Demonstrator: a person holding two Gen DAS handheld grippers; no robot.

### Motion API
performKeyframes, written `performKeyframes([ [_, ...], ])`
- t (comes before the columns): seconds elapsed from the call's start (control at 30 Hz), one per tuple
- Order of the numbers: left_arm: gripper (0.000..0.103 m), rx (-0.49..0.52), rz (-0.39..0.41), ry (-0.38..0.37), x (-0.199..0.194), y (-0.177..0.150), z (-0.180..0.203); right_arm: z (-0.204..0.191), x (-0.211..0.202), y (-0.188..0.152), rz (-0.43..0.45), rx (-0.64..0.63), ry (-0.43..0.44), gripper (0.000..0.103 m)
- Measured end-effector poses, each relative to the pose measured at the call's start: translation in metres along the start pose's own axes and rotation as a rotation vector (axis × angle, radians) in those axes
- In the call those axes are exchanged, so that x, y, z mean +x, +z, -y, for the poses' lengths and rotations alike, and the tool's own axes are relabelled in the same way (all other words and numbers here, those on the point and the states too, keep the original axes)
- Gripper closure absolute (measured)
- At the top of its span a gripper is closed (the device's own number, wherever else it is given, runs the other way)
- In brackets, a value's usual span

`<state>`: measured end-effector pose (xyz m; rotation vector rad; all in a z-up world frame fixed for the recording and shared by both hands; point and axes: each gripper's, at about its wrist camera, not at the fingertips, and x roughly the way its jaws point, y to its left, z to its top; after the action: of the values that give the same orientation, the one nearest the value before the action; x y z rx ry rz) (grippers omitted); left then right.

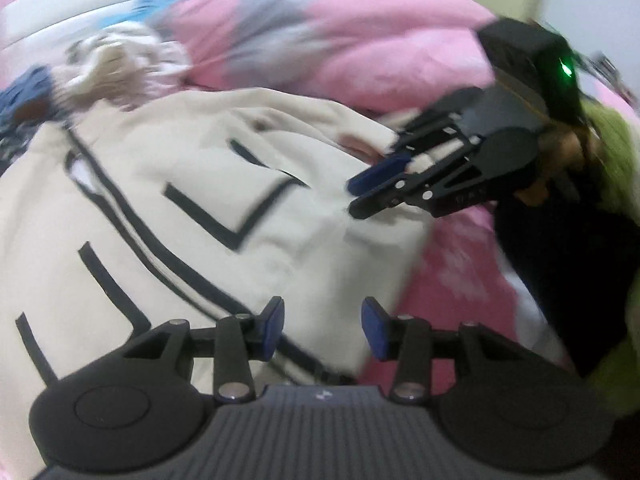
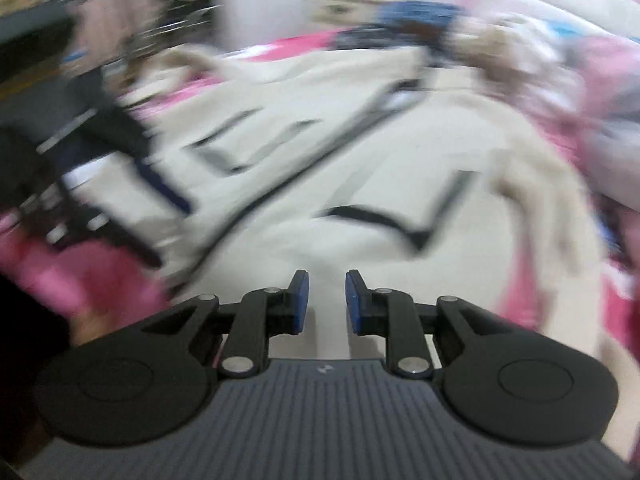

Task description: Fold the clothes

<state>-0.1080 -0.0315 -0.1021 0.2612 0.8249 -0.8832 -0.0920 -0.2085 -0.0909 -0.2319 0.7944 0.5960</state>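
Observation:
A cream garment [image 1: 192,216] with black line trim lies spread on pink bedding [image 1: 460,264]. In the left wrist view my left gripper [image 1: 323,330] hovers over its near edge, open, with nothing between the blue pads [image 1: 272,328]. My right gripper [image 1: 362,194] reaches in from the right over the garment's right edge, its fingers a little apart. The right wrist view is blurred: the right gripper [image 2: 327,300] stands open above the cream garment [image 2: 380,168], nothing between its pads. The left gripper [image 2: 174,236] shows as a dark smear at the left.
A pink quilt [image 1: 360,40] is bunched up behind the garment. A heap of pale and blue clothes [image 1: 120,60] lies at the far left. A person's hand and green sleeve [image 1: 604,148] hold the right gripper, over dark clothing [image 1: 560,264].

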Motion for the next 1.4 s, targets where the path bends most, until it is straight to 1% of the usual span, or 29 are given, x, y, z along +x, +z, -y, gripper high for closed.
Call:
performKeyframes([
  [0.03,0.059,-0.024,0.010,0.015,0.011,0.002,-0.001,0.008,0.005,0.000,-0.010,0.024,-0.046,0.084],
  [0.1,0.059,-0.047,-0.008,0.031,0.033,-0.001,0.001,0.021,0.027,-0.011,-0.140,0.040,-0.124,0.085],
  [0.13,0.059,-0.050,-0.029,0.043,0.039,-0.004,0.003,0.026,0.034,-0.021,-0.206,0.052,-0.140,0.086],
  [0.17,0.059,-0.044,-0.041,0.056,0.046,-0.009,0.005,0.029,0.028,-0.027,-0.217,0.078,-0.133,0.086],
  [0.2,0.059,-0.030,-0.032,0.064,0.047,-0.013,0.008,0.032,0.022,-0.032,-0.227,0.104,-0.125,0.086],
  [0.27,0.055,-0.007,-0.016,0.074,0.047,-0.016,0.012,0.037,0.011,-0.031,-0.275,0.144,-0.140,0.086],
  [0.33,0.053,-0.005,-0.014,0.078,0.047,-0.016,0.014,0.047,0.003,-0.024,-0.289,0.201,-0.139,0.086],
  [0.43,0.049,-0.025,-0.008,0.082,0.049,-0.016,0.016,0.066,-0.005,-0.003,-0.176,0.263,-0.160,0.086],
  [0.5,0.049,-0.034,-0.006,0.090,0.049,-0.018,0.018,0.075,0.002,0.009,-0.109,0.282,-0.174,0.085],
  [0.53,0.049,-0.035,-0.005,0.095,0.048,-0.018,0.019,0.079,0.009,0.010,-0.092,0.289,-0.169,0.085],
  [0.6,0.049,-0.050,0.003,0.099,0.046,-0.021,0.020,0.089,0.033,-0.002,-0.162,0.303,-0.179,0.085],
  [0.63,0.049,-0.065,0.008,0.097,0.045,-0.022,0.020,0.095,0.044,-0.017,-0.225,0.323,-0.203,0.085],
  [0.67,0.049,-0.083,0.013,0.093,0.044,-0.022,0.018,0.101,0.035,-0.029,-0.191,0.346,-0.186,0.085],
  [0.7,0.049,-0.103,0.017,0.089,0.043,-0.022,0.017,0.106,0.027,-0.035,-0.184,0.396,-0.173,0.084],
  [0.73,0.049,-0.122,0.020,0.085,0.042,-0.022,0.015,0.109,0.020,-0.036,-0.194,0.436,-0.171,0.084],
  [0.77,0.049,-0.143,0.022,0.081,0.040,-0.021,0.013,0.109,0.014,-0.034,-0.210,0.446,-0.183,0.083],
  [0.8,0.049,-0.160,0.023,0.077,0.039,-0.020,0.012,0.107,0.010,-0.030,-0.217,0.427,-0.213,0.082],
  [0.87,0.049,-0.176,0.026,0.077,0.037,-0.019,0.010,0.104,0.003,-0.017,-0.172,0.385,-0.250,0.082],
  [0.97,0.048,-0.168,0.030,0.093,0.035,-0.018,0.011,0.109,0.006,0.008,-0.071,0.376,-0.248,0.081],
  [1.03,0.048,-0.161,0.023,0.102,0.037,-0.019,0.012,0.110,0.022,0.029,-0.023,0.328,-0.255,0.081],
  [1.07,0.048,-0.158,0.024,0.105,0.038,-0.020,0.013,0.111,0.034,0.038,-0.015,0.291,-0.259,0.081],
  [1.1,0.048,-0.156,0.026,0.108,0.038,-0.020,0.014,0.112,0.046,0.046,-0.006,0.252,-0.263,0.081],
  [1.13,0.048,-0.154,0.028,0.110,0.039,-0.021,0.015,0.114,0.063,0.050,-0.018,0.189,-0.292,0.081],
  [1.2,0.048,-0.156,0.032,0.108,0.038,-0.022,0.014,0.129,0.093,0.046,-0.097,0.124,-0.383,0.082],
  [1.23,0.048,-0.162,0.035,0.103,0.038,-0.023,0.013,0.146,0.104,0.036,-0.130,0.141,-0.400,0.083],
  [1.27,0.048,-0.168,0.038,0.097,0.038,-0.024,0.012,0.162,0.100,0.028,-0.115,0.189,-0.371,0.083],
  [1.33,0.048,-0.174,0.042,0.086,0.037,-0.025,0.010,0.186,0.090,0.027,-0.096,0.305,-0.307,0.083],
  [1.4,0.048,-0.174,0.048,0.079,0.038,-0.027,0.008,0.196,0.079,0.030,-0.086,0.346,-0.317,0.083],
])
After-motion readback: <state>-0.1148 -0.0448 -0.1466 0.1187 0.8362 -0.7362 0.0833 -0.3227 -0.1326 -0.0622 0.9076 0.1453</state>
